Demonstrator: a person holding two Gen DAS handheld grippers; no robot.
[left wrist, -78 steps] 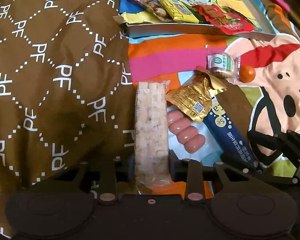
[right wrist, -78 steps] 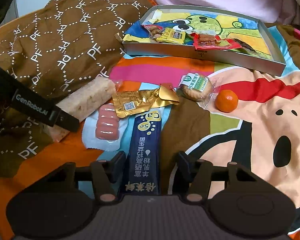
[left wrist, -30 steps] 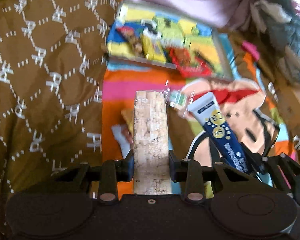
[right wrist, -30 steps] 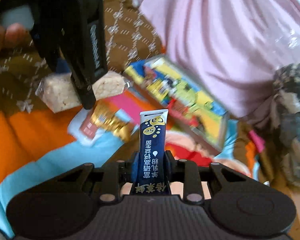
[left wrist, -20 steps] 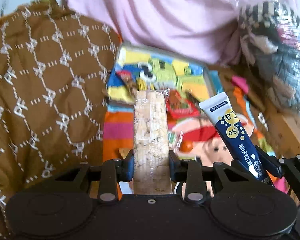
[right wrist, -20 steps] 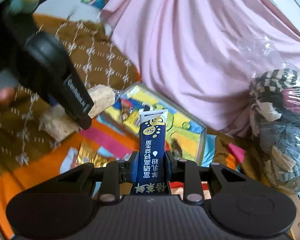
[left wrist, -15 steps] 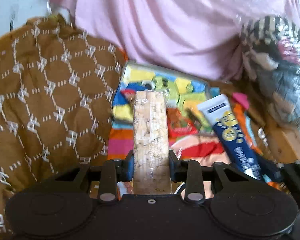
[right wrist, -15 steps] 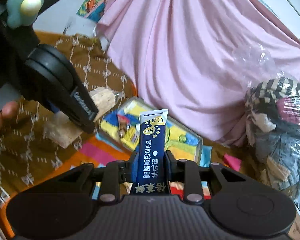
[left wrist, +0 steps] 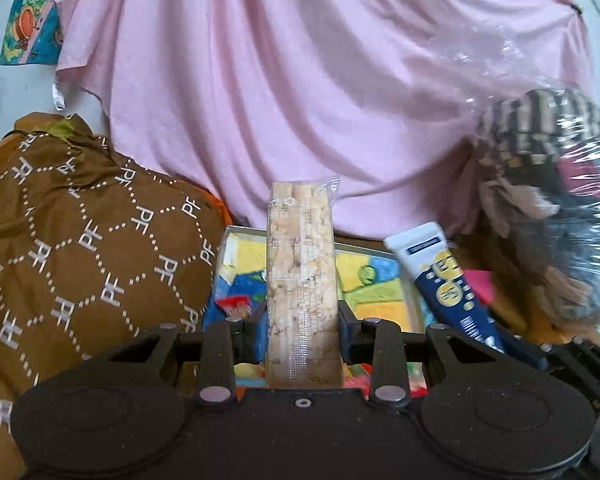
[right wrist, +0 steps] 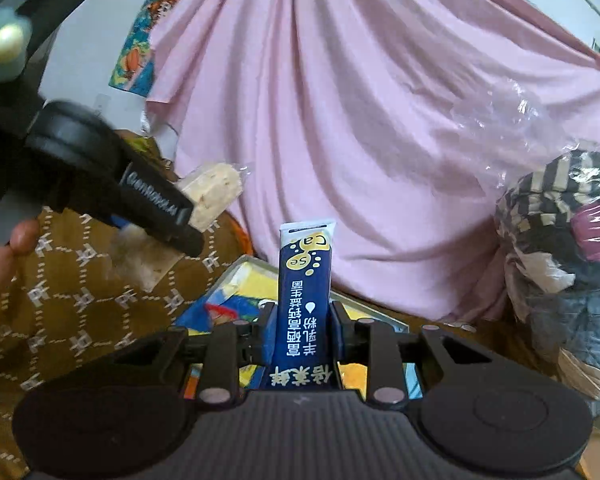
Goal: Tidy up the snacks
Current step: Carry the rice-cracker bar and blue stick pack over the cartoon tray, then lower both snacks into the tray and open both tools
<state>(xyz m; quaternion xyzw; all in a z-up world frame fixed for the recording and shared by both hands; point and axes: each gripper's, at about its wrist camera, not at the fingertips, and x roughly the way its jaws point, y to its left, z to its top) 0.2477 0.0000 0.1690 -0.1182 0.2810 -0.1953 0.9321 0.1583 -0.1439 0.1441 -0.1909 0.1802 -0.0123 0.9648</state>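
Left gripper (left wrist: 302,320) clamps a pale rice-crisp bar (left wrist: 301,276) in clear wrap; both pads press its lower sides, jaws narrowed to the bar's width. The bar stands straight out along the fingers, its far end rising past the fingertips and overlapping the pink curtain (left wrist: 300,100) behind it.

Right gripper (right wrist: 303,330) is closed tight on a dark blue sachet (right wrist: 305,300) with yellow circles and white print; pads squeeze its lower half, and its white sealed top sticks out beyond the fingertips. In the left wrist view the same sachet (left wrist: 444,284) leans at the right, just beside the bar but apart from it.

In the right wrist view the left gripper (right wrist: 156,204) shows at the left, with the bar's end (right wrist: 214,190) poking out past its black finger, and a hand (right wrist: 4,256) at the far left edge behind it.

Both snacks are held up in the air, above and nearer than the shallow tray (left wrist: 224,248) with the bright cartoon lining. The tray lies beyond both sets of fingertips, partly hidden by the bar and the sachet; small wrapped snacks (left wrist: 236,304) sit in its left part, too blurred to name.

Brown patterned cushion (left wrist: 80,248) lies left of the tray. Bundle wrapped in clear plastic (left wrist: 548,208) sits at the right.
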